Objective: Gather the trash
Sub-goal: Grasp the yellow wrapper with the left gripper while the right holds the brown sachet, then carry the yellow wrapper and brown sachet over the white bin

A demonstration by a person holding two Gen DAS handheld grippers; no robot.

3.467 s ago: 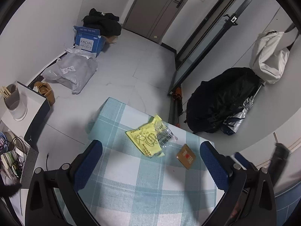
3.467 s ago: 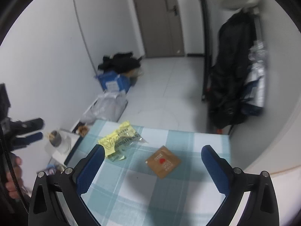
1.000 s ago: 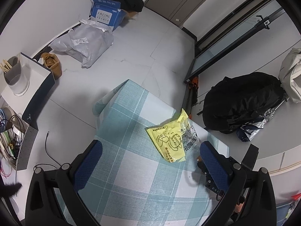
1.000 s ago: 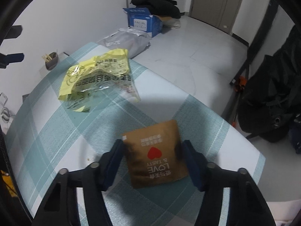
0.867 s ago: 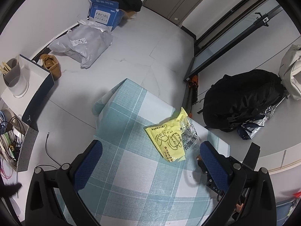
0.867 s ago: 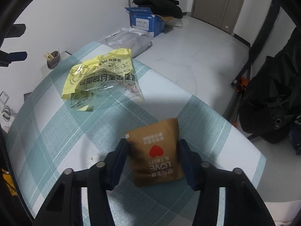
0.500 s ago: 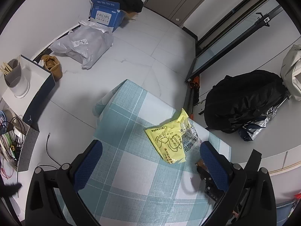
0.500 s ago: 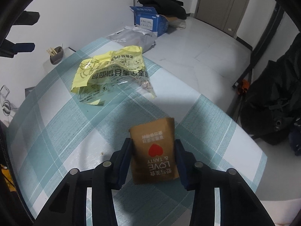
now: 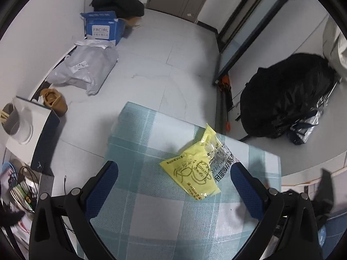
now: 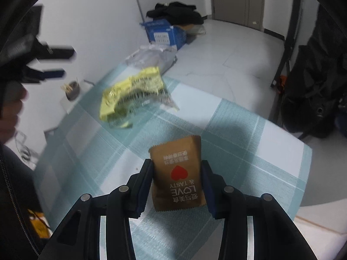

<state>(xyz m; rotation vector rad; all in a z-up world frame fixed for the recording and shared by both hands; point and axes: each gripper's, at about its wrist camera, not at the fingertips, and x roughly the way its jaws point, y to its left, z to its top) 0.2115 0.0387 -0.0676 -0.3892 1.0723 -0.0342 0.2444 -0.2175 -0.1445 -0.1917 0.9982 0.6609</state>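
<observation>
Checked surface (image 10: 249,130) under both grippers. Right fingers (image 10: 144,179) pinched on brown packet (image 10: 176,171), gripped by its side edges for carrying off. Left fingers (image 9: 102,186) spread wide, empty, above yellow wrapper (image 9: 195,169) lying just ahead, likely next pickup.

We count two wrappers on the checked tablecloth (image 9: 151,212): one yellow wrapper (image 9: 193,173), between the fingers of the left gripper (image 9: 173,186), and one brown packet (image 10: 176,171), between the fingers of the right gripper (image 10: 176,184). Ahead of the grippers, on the floor, we see one blue box (image 9: 103,27), one grey mailing bag (image 9: 86,69) and one black backpack (image 9: 286,95).
</observation>
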